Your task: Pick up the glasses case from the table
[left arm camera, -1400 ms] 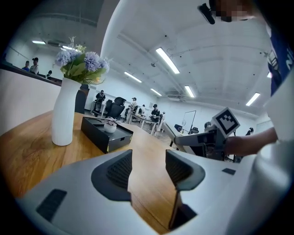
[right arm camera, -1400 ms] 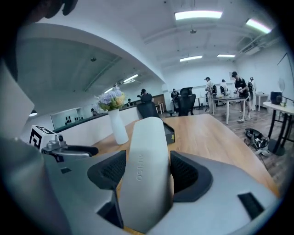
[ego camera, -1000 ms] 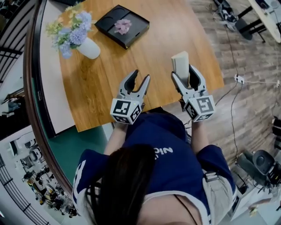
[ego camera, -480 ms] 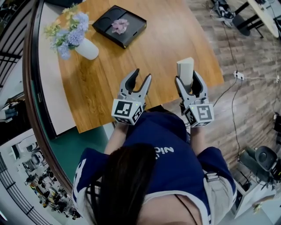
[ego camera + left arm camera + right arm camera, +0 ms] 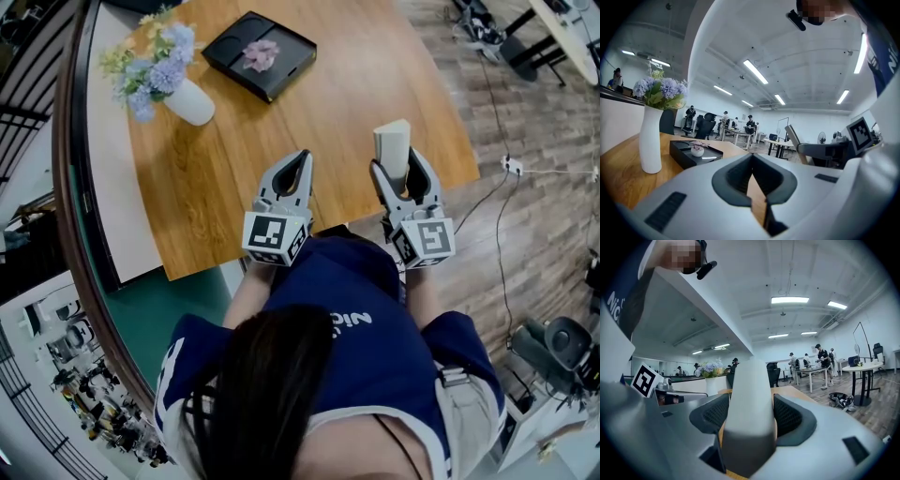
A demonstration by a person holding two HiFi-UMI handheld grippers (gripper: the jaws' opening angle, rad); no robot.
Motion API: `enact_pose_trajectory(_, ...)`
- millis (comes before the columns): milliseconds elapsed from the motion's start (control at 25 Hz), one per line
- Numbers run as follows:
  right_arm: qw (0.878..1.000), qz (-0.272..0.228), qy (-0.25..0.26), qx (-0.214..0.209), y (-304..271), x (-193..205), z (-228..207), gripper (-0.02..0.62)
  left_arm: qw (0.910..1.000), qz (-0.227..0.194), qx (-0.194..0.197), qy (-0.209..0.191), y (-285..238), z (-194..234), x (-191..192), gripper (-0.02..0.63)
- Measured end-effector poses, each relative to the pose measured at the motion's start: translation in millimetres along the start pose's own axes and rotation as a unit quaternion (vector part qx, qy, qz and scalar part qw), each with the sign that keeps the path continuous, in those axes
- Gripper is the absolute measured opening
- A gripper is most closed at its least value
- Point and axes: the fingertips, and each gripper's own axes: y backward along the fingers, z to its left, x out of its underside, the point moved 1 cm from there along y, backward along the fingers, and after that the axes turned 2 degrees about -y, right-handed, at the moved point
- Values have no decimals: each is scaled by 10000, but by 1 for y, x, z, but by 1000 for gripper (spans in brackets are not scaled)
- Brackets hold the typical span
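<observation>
The glasses case, a pale cream oblong, stands on end between the jaws of my right gripper over the front right part of the wooden table. In the right gripper view the case fills the gap and both ribbed pads press on its sides. My left gripper hovers beside it near the table's front edge, jaws shut with nothing in them. In the left gripper view the left gripper's pads meet in a closed line.
A white vase of blue and yellow flowers stands at the table's far left. A black tray holding a small pink flower lies at the back. The table's right edge drops to a wood floor with cables. The vase and tray lie ahead of the left gripper.
The left gripper's jaws went from open to shut on nothing. The right gripper kept the case and barely moved.
</observation>
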Motion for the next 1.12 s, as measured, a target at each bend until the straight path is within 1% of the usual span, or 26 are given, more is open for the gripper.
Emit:
enact_pose_trajectory(240,9999,-41,80,-106,-4,0,2,307,10000,41,-1,-82,-1,-1,1,3)
enact_pose_trajectory(440,9997,48,123,-194,-6,7,3,307,9999,98,-15,-65,-1,0,5,3)
enact_pose_trajectory(600,9999,19,24,-170,-10,6,3,307,9999,117,-34,-57,-3,3,6,3)
enact_pose_trajectory(800,9995,105,180,-217,-13,7,4,305,9998,181,-100,-24,-4,8,8,3)
enact_pose_trajectory(1120,9996,130,145,-227,-17,9,4,305,9996,216,-164,-2,-5,11,12,3)
